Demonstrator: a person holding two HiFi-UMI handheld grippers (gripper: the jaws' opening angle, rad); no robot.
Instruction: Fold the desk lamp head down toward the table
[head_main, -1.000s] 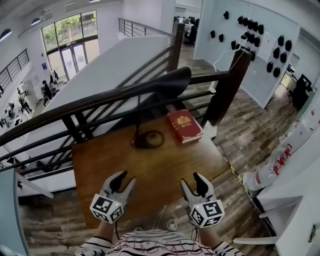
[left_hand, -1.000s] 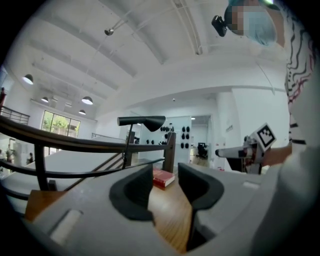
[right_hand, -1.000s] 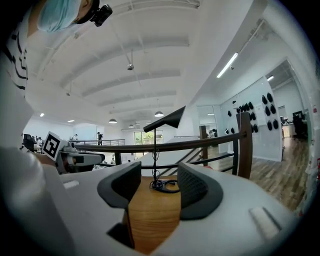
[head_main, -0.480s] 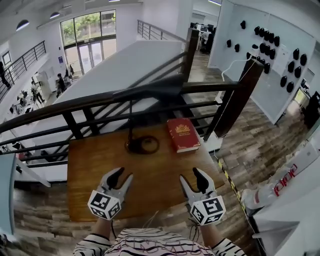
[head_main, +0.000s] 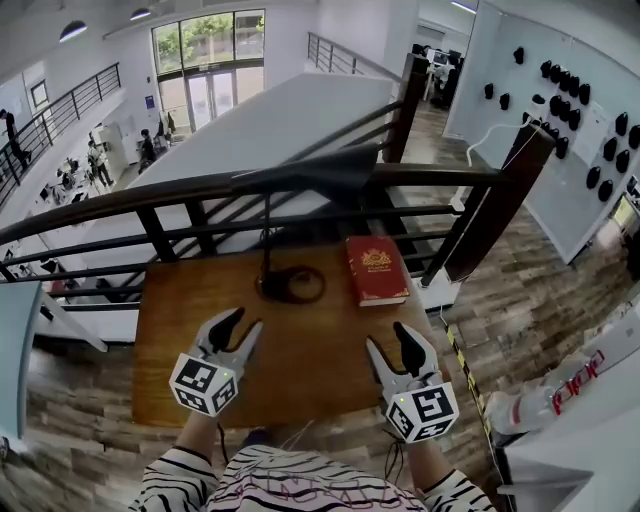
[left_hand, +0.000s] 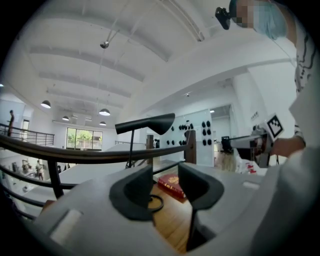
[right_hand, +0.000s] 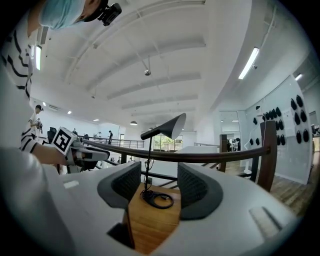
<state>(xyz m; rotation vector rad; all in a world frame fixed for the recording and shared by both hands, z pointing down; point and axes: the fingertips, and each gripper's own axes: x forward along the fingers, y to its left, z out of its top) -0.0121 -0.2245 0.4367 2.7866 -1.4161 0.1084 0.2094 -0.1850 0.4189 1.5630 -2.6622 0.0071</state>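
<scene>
The black desk lamp stands at the far side of the wooden table (head_main: 200, 380). Its ring base (head_main: 292, 285) lies on the wood, a thin stem (head_main: 266, 235) rises from it, and the cone head (head_main: 335, 165) sits high, near the top rail. The lamp head (left_hand: 147, 123) shows above the left jaws, and the lamp head (right_hand: 167, 127) above the right ones. My left gripper (head_main: 241, 326) hovers over the table's near half, open and empty. My right gripper (head_main: 389, 340) hovers level beside it, also open and empty. Both are well short of the lamp.
A red book (head_main: 377, 270) lies right of the lamp base. A dark railing (head_main: 150, 200) with a thick post (head_main: 485, 215) runs just behind the table, with a drop to a lower floor beyond. Wooden floor surrounds the table.
Both grippers have moved forward over the table toward the lamp base, with their jaws unchanged. The head view has swung a little, and the lamp has not moved.
</scene>
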